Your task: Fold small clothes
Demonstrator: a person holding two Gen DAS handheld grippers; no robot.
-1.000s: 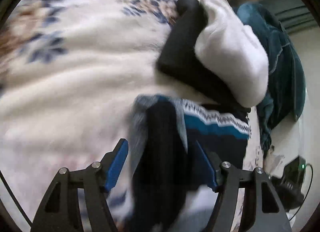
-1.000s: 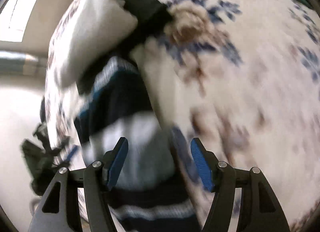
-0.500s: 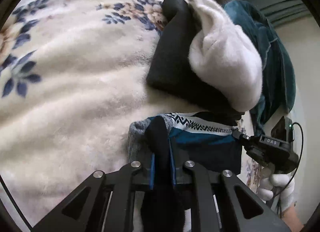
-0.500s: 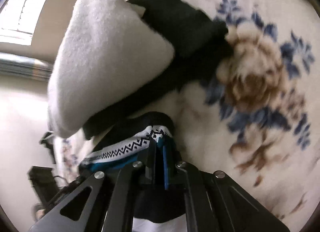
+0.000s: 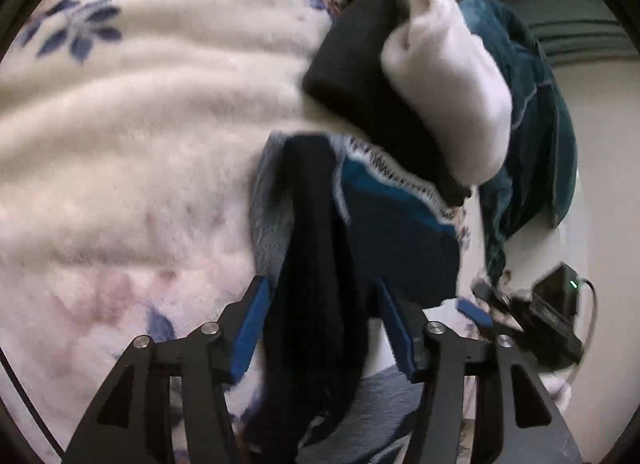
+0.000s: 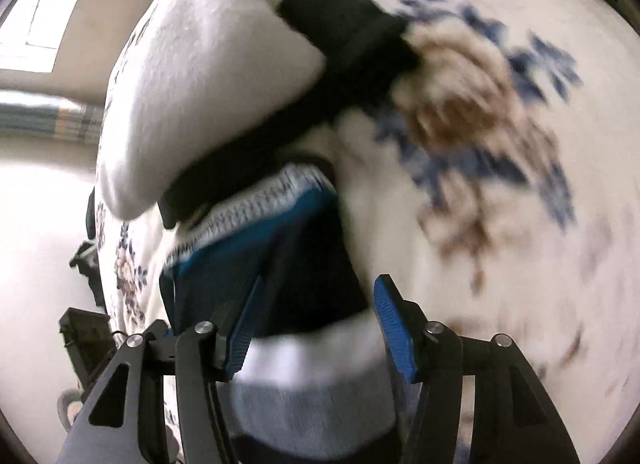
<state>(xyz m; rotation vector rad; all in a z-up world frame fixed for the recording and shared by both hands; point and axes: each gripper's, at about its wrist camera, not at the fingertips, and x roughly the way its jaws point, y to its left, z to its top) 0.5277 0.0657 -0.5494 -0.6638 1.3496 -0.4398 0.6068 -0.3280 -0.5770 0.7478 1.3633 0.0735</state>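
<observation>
Both grippers, left (image 5: pixel 320 320) and right (image 6: pixel 314 322), are being opened, and the sock (image 5: pixel 396 236) is being released.

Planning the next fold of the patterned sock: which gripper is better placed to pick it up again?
Probably the left gripper. Its open jaws straddle the raised dark fold of the patterned sock. The right gripper is also open, over the flat cuff end, which offers less to pinch.

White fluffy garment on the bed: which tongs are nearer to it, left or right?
Right, probably. The right tongs sit open just below the white fluffy garment, which looms large; the left tongs, also open, see it farther up-right.
</observation>
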